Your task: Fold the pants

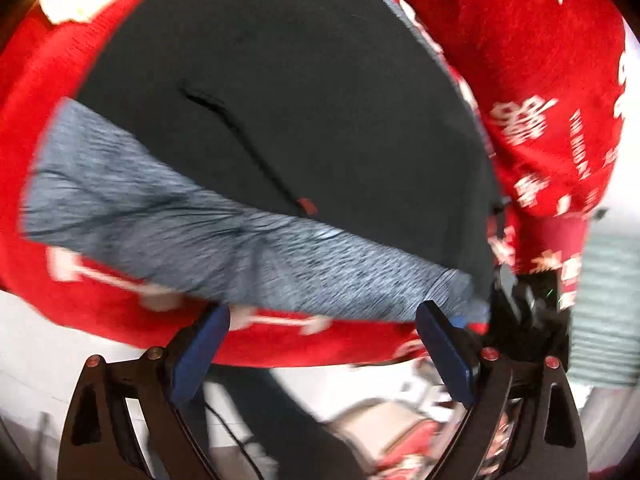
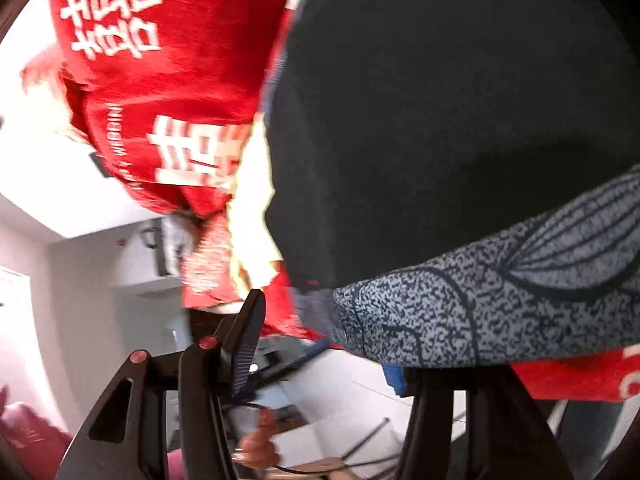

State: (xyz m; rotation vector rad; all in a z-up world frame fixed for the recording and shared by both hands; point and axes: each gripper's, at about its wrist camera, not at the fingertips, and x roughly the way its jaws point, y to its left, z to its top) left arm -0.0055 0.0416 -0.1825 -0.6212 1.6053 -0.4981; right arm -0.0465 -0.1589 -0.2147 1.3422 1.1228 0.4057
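Note:
Dark pants (image 1: 320,92) with a mottled grey waistband (image 1: 240,248) lie on a red cloth with white characters (image 1: 540,60). My left gripper (image 1: 320,320) is open, its blue pads (image 1: 200,352) just short of the waistband's near edge, touching nothing. In the right wrist view the same dark pants (image 2: 440,120) and grey waistband (image 2: 500,300) fill the right side. My right gripper (image 2: 324,336) is open, its left finger (image 2: 246,336) free in the air and its blue right pad (image 2: 394,378) tucked under the waistband's corner. The view is blurred by motion.
The red cloth (image 2: 160,80) hangs over the surface's near edge. Below it are a white floor (image 1: 36,352), cables and cluttered objects (image 1: 400,432). A person's hand (image 2: 256,444) shows at the bottom of the right wrist view.

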